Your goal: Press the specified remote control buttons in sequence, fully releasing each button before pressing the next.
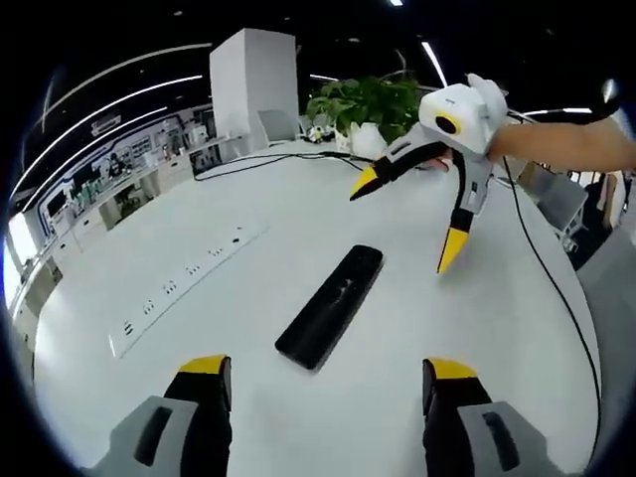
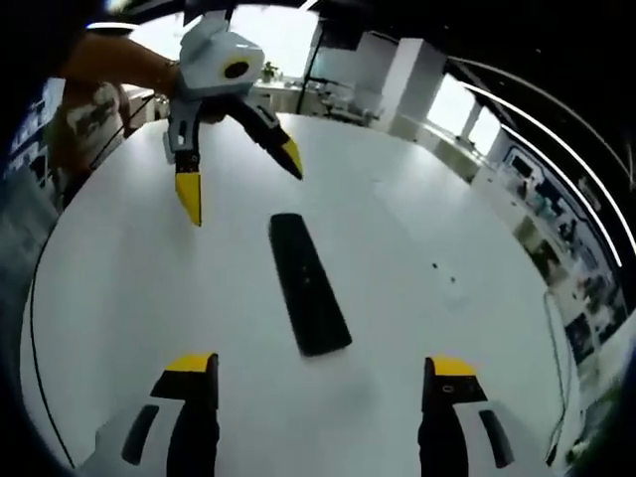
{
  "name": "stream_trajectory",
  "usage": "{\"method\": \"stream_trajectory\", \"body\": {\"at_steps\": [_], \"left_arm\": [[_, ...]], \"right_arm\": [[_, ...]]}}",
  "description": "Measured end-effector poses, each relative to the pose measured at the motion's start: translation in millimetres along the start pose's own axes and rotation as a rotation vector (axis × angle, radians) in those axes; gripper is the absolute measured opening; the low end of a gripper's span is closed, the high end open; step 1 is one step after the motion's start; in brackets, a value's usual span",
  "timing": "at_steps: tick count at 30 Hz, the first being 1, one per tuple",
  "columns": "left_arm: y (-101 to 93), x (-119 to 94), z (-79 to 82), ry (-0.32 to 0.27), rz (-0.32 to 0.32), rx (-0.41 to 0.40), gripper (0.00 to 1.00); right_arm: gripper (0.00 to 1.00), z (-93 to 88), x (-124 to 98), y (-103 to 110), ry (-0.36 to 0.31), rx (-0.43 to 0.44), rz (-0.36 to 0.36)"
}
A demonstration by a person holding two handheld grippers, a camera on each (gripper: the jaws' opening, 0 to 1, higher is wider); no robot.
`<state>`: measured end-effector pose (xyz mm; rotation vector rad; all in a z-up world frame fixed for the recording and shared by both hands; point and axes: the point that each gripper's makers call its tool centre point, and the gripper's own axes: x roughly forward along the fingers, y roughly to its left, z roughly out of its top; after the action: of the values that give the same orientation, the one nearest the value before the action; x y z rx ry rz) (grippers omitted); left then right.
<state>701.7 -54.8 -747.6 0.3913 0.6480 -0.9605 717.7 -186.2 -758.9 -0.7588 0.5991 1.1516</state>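
Left gripper (image 1: 326,373): jaws spread wide, holding nothing, above the white table (image 1: 149,397). Right gripper (image 1: 405,221): jaws likewise spread, empty, hovering past the far end of the remote. One black remote (image 1: 331,305) lies flat near the table's middle, between the two grippers, touched by neither. One recessed socket strip (image 1: 184,283) runs toward the table's left edge. One potted plant (image 1: 370,107) stands at the far edge.
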Motion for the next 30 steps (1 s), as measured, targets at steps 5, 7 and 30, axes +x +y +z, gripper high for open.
{"method": "stream_trajectory", "body": {"at_steps": [5,7,30], "left_arm": [[1.8,8,3.4,0.010,-0.038,0.009,0.82],[2.0,11,4.7,0.010,-0.053,0.005,0.81],[-3.2,35,5.5,0.050,-0.164,0.071,0.61]], "right_arm": [[0.80,1.3,7,-2,0.005,-0.018,0.034],[0.78,1.7,9,-3,0.005,-0.019,0.046],[0.57,10.5,37,-3,0.020,-0.065,0.206]]}}
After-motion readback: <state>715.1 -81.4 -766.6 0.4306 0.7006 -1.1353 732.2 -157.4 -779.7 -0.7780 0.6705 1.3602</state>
